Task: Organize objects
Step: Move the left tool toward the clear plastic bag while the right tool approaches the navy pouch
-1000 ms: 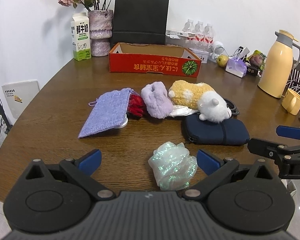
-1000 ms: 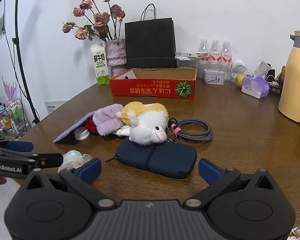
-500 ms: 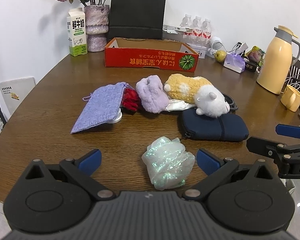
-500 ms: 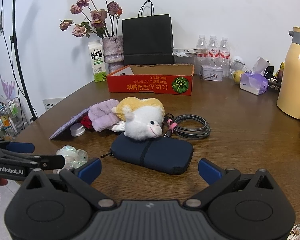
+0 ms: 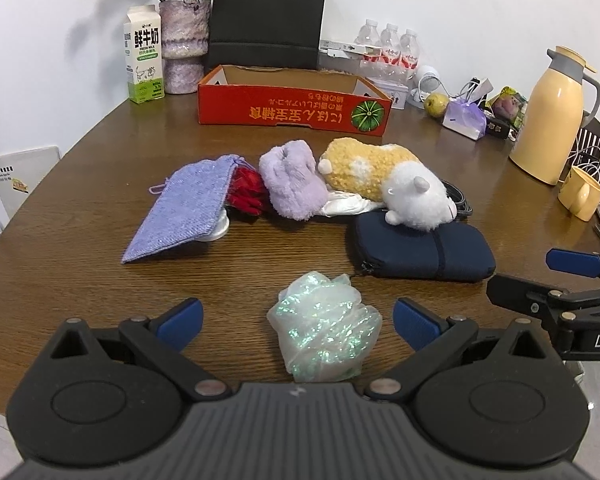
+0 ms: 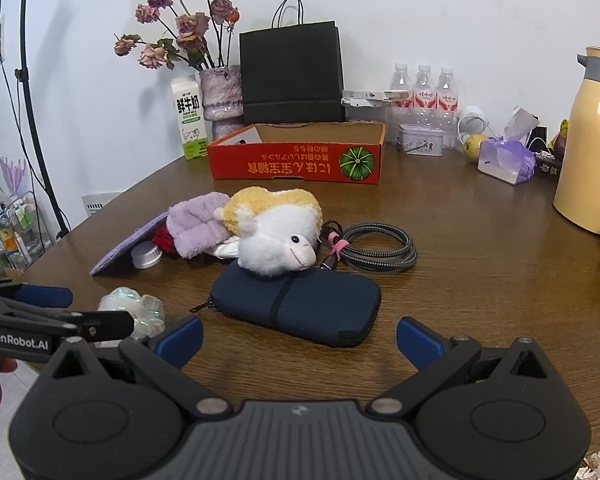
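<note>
Soft pastels on a dark brown wood-grain table (image 5: 80,208)

The crumpled wrapper (image 5: 324,328) shimmers pale iridescent green; the knit pouch (image 5: 184,208) and fuzzy slipper (image 5: 292,184) are lilac; the plush toy (image 5: 384,176) is yellow and white; the zip case (image 5: 420,252) navy; the box (image 5: 292,110) red with a green striped pumpkin.

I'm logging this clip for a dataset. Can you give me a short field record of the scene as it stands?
surface: round wooden table
left gripper: jaws open, either side of the iridescent wrap
right gripper: jaws open, empty, facing the navy pouch
plush: head resting on pouch
box: red, open, behind the pile
</note>
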`<state>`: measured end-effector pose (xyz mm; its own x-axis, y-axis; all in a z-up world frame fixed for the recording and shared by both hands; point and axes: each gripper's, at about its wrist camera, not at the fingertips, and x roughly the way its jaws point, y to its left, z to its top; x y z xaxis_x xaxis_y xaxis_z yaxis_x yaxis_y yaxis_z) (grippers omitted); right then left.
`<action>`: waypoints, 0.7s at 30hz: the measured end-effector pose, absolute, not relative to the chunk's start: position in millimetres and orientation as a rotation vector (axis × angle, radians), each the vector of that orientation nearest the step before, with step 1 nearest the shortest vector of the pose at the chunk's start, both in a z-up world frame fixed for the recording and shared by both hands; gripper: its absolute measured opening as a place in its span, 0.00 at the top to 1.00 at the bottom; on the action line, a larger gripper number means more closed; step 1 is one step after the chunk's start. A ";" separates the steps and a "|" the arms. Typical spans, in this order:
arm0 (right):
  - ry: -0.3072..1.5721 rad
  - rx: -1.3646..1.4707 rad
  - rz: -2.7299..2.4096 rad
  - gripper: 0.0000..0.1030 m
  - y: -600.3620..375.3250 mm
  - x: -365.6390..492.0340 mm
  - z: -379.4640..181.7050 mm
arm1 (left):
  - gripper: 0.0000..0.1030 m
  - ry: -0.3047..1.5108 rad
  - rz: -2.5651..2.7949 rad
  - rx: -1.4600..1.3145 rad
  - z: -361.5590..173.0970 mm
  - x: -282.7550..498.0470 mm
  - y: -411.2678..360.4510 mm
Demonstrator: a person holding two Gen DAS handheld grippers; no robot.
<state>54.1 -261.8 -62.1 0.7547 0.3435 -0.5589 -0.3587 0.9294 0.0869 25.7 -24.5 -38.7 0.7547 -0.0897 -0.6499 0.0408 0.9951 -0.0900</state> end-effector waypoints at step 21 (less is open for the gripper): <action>0.644 -0.031 0.374 0.00 -266.7 78.4 -78.5 | 0.00 0.772 -0.079 -0.073 -61.2 52.3 -35.0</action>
<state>78.4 -266.7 -78.5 0.7353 0.3308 -0.5916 -0.3502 0.9327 0.0864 52.3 -35.0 -61.2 0.7140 -0.0979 -0.6933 0.0442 0.9945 -0.0949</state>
